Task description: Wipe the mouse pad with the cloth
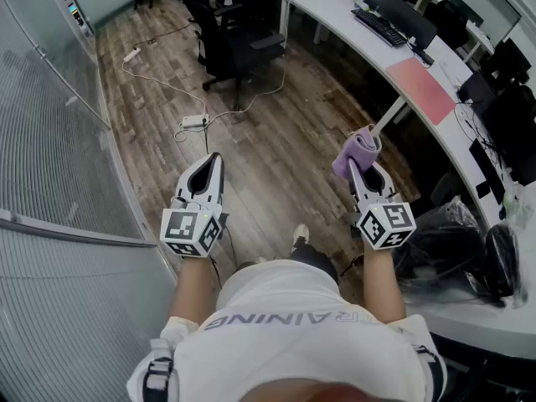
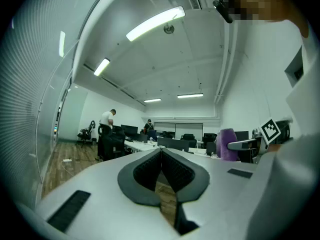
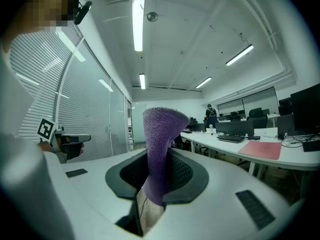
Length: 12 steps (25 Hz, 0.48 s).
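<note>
Entry, head view unless noted.

- Wood-plank floor (image 1: 276, 132) fills the centre of the frame. I see both grippers held out over it, clear of any surface.
- White curved counter (image 1: 368, 48) sweeps from top centre down the right edge.
- Black office chair (image 1: 239, 44) stands at top centre, on the floor beside the counter.
- Mouse pad (image 1: 421, 89): flat pink-red rectangle lying on the counter at upper right, near the counter's front edge. A black keyboard (image 1: 381, 26) lies above it in the frame. In the right gripper view the pad shows as a thin pinkish sheet at centre right.
- Left gripper (image 1: 214, 157), left of centre: its own view shows the jaws closed together at the tips with nothing between them.
- Right gripper (image 1: 362, 174), right of centre: jaws clamped on the cloth (image 1: 356, 149).
- Cloth: purple, fuzzy terry-like texture, bunched into a small folded wad. It stands up out of the jaw tips and curls over at the top. It sits lower left of the mouse pad in the frame, well apart from it and not over the counter.
- White power strip (image 1: 194, 121) with its cable lies on the floor, above the left gripper in the frame.
</note>
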{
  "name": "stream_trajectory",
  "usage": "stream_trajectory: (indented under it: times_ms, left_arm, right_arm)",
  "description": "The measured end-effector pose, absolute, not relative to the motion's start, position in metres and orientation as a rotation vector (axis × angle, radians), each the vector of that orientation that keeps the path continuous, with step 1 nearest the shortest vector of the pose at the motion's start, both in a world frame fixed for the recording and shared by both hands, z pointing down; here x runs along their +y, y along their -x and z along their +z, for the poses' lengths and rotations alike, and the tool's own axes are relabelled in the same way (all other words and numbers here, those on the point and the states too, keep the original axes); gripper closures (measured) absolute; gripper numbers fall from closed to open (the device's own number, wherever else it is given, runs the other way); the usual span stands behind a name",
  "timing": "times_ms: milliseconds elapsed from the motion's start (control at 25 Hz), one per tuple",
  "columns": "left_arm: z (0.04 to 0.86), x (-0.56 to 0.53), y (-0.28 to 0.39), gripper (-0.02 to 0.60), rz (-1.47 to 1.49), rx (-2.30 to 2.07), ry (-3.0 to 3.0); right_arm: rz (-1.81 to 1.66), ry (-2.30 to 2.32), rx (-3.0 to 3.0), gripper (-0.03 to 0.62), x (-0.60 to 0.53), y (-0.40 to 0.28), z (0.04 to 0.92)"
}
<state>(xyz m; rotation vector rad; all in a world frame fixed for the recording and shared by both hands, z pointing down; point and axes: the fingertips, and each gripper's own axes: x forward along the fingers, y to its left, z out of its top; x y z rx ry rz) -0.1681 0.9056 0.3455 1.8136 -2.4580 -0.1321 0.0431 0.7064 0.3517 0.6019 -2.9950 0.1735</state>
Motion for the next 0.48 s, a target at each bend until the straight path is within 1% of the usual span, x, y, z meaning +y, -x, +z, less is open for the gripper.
stream_trajectory:
  times_ms: [480]
  left_arm:
    - [0.3503,0.8991,0.1679,0.549,-0.116,-2.446,-1.813]
  right_arm:
    - [0.185,-0.613,-2.992,0.496,0.6998,-0.0422,0.3573]
